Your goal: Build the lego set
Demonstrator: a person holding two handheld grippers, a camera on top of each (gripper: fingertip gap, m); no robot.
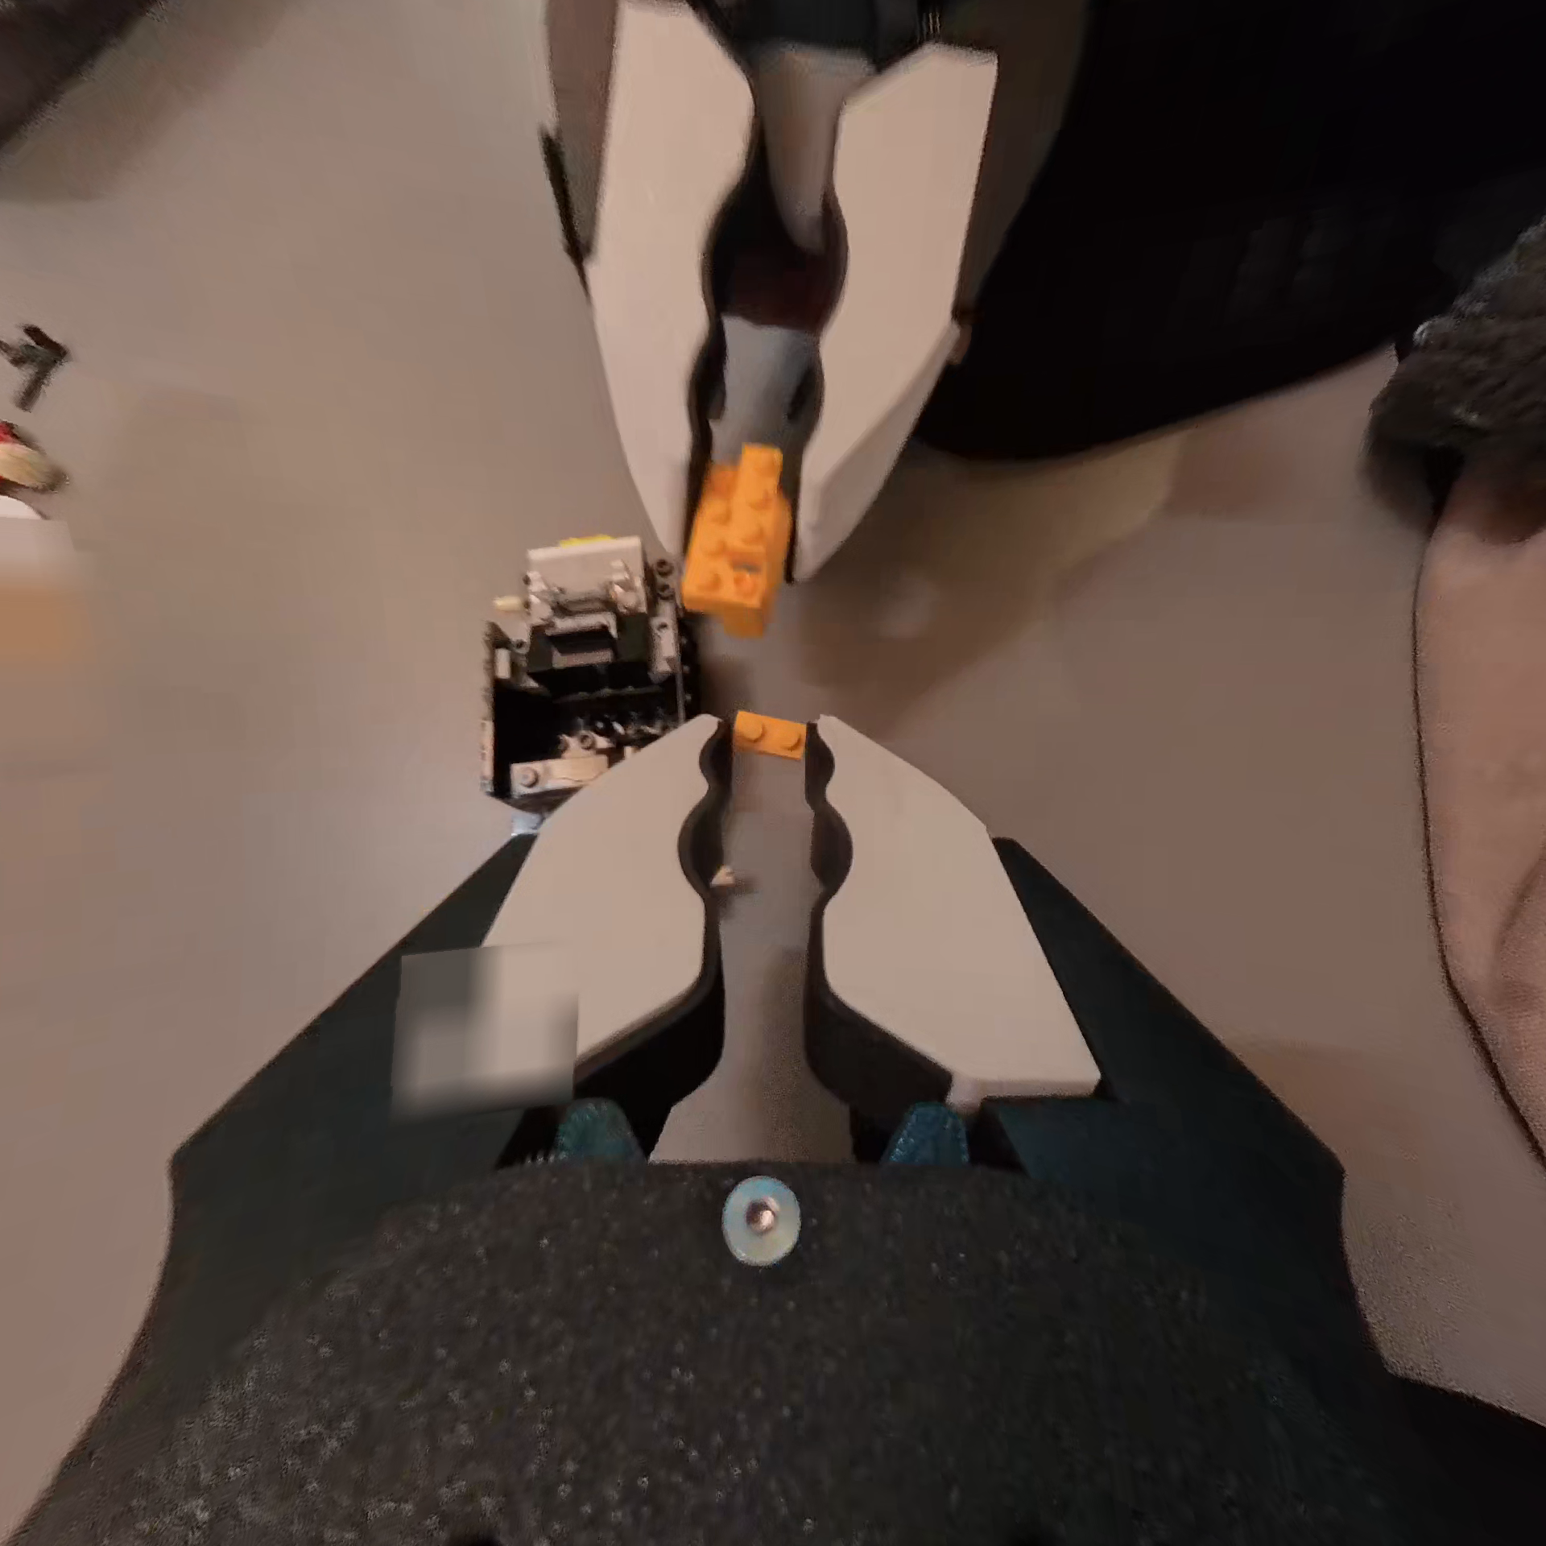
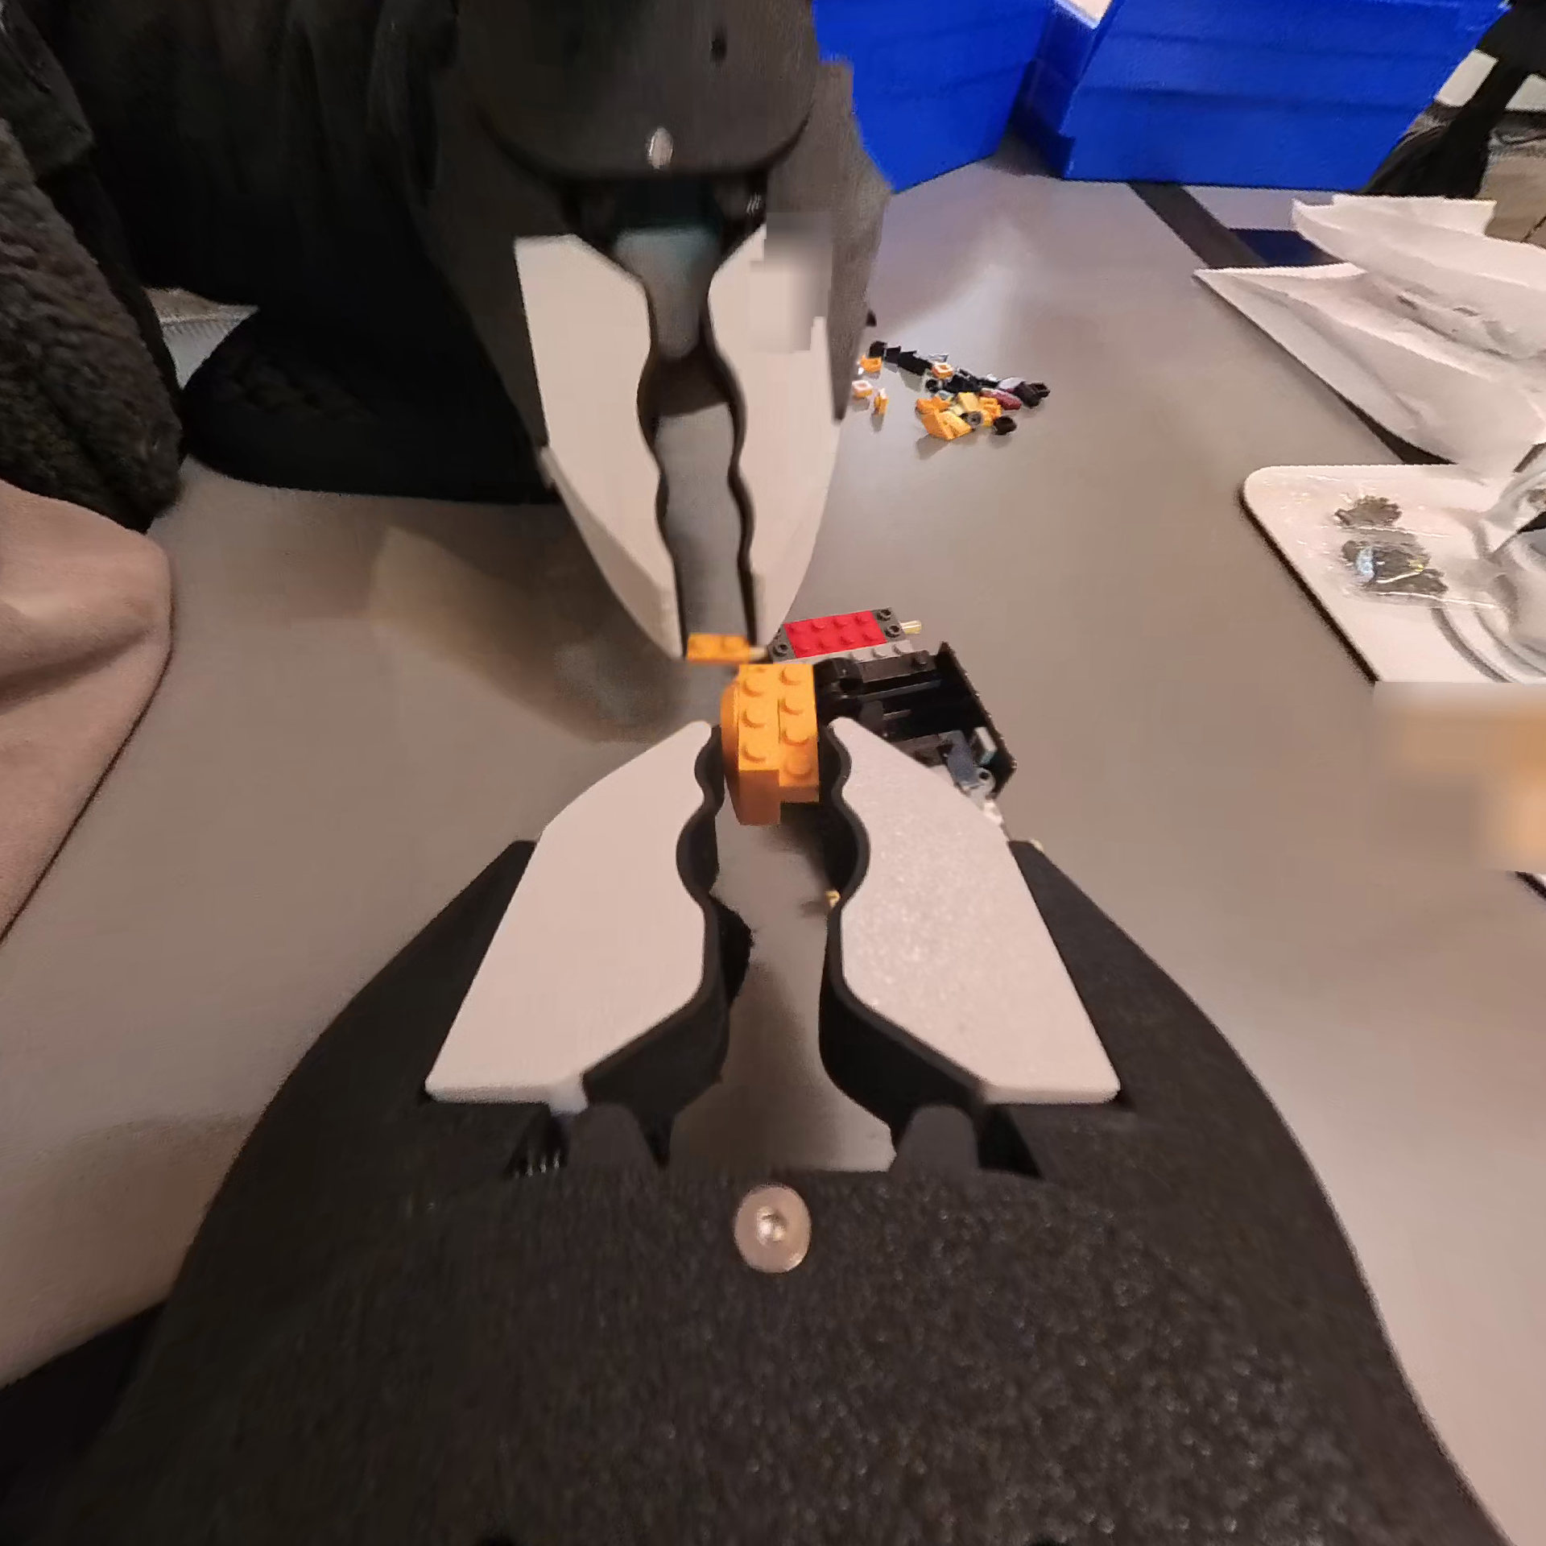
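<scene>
Left wrist view, from the left edge: a few small dark and pale bits (image 1: 29,418) lie blurred at the far left of the grey counter (image 1: 293,335), too smeared to name. Toward the middle sits the black and grey lego build (image 1: 586,669), just left of the tool tips and partly hidden behind the left tool's near finger. At centre, the left tool (image 1: 770,732) is clamped on a small orange plate (image 1: 770,736), held at the very tips. Above it, coming down from the top of the frame, the right tool (image 1: 740,535) is clamped on an orange brick assembly (image 1: 736,544), studs facing the camera; the two orange pieces are near each other but apart. At the right edge a dark fuzzy sleeve (image 1: 1472,376) and pinkish cloth (image 1: 1489,836) fill the frame.

Right wrist view, again from the left: dark fuzzy fabric (image 2: 75,360) in the upper left, pinkish cloth (image 2: 67,652) below it. The left tool (image 2: 719,648) reaches down from the top centre with the small orange plate (image 2: 718,648) at its tips, just above and left of the orange brick assembly (image 2: 774,736) gripped in the right tool (image 2: 774,744). The lego build (image 2: 903,694), with red studs on top, stands right behind the assembly and is partly covered by it and the right finger. Farther right, loose orange and black pieces (image 2: 945,397) are scattered on the counter (image 2: 1129,544); blue bins (image 2: 1213,75) occupy the upper right, with white paper (image 2: 1405,318) and a white tray (image 2: 1338,577) at the right edge.
</scene>
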